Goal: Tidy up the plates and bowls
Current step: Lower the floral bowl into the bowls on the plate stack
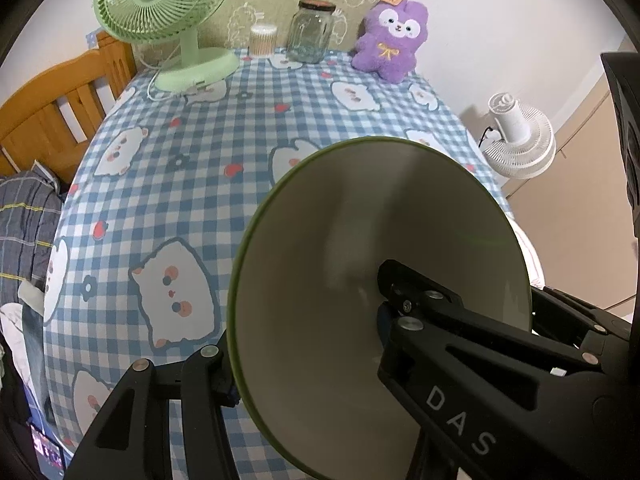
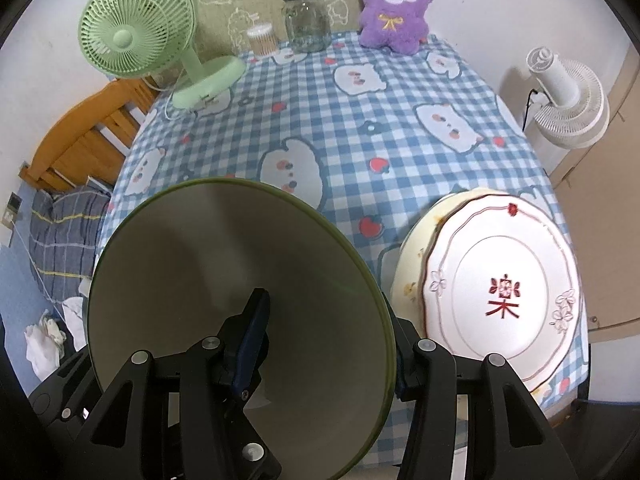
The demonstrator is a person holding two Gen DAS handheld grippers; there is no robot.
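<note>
Gripping one wide cream bowl with an olive-green rim (image 1: 320, 280): both grippers clamp it, each about half open with the bowl wall between its fingers. Left gripper (image 1: 306, 354) has one finger inside the bowl, the other outside on the bowl's left rim. Right gripper (image 2: 328, 344) has one blue-padded finger inside, the other outside on the bowl's right rim. Bowl (image 2: 224, 264) is off the blue-and-white checked tablecloth with cartoon cats (image 1: 224, 152), tilted, mouth toward the cameras

Right wrist view only: two stacked plates just right of the bowl, a white scalloped plate with a red character (image 2: 500, 280) on top of a cream plate (image 2: 412, 256), lying on the cloth. Left wrist view shows no plates

Both views, well behind the bowl at the far table edge: one pale green desk fan (image 1: 168, 12), one clear tub of cotton swabs (image 1: 263, 39), one glass jar with a dark lid (image 1: 312, 32), one purple plush rabbit (image 1: 390, 38). One white floor fan (image 1: 520, 140) stands right of the table. Wooden bed frame (image 1: 60, 108) to the left
</note>
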